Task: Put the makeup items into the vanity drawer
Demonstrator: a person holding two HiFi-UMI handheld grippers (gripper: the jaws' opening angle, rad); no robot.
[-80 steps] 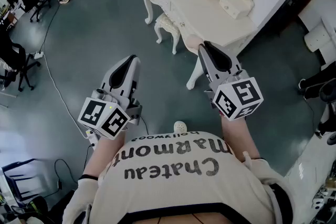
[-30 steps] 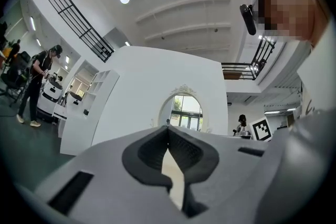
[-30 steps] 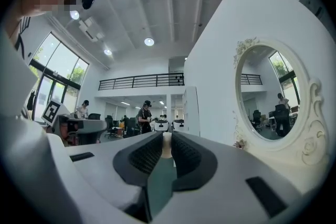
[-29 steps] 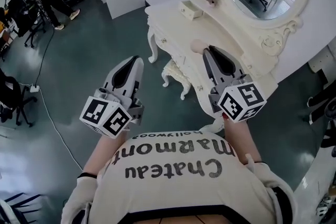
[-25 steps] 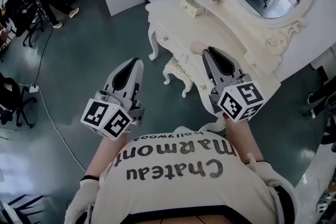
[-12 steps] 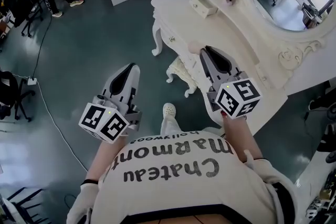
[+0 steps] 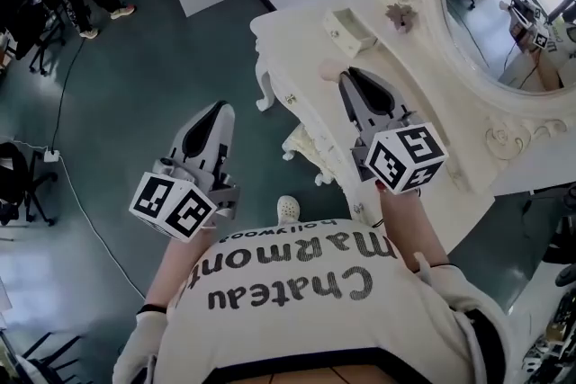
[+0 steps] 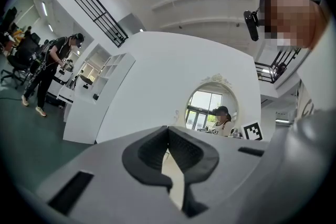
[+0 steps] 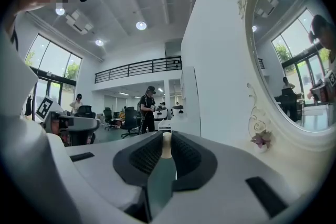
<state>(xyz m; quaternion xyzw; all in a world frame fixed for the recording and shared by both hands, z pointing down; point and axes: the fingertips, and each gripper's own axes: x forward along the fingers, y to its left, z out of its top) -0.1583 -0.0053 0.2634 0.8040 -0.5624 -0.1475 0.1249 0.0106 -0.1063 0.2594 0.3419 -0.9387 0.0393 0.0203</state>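
With right tongs (image 7: 348, 79) clamped on a beige makeup item (image 7: 330, 70) and left tongs (image 7: 220, 109) together, empty, approach the desk's (image 7: 301, 36) front edge squarely to reach the drawer (image 7: 290, 91).

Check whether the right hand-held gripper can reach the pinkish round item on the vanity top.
Probably yes. The right hand-held gripper hangs over the vanity top, the pinkish round item shows just past its tips, and nothing lies between them. Its jaws are shut, so they would have to open first.
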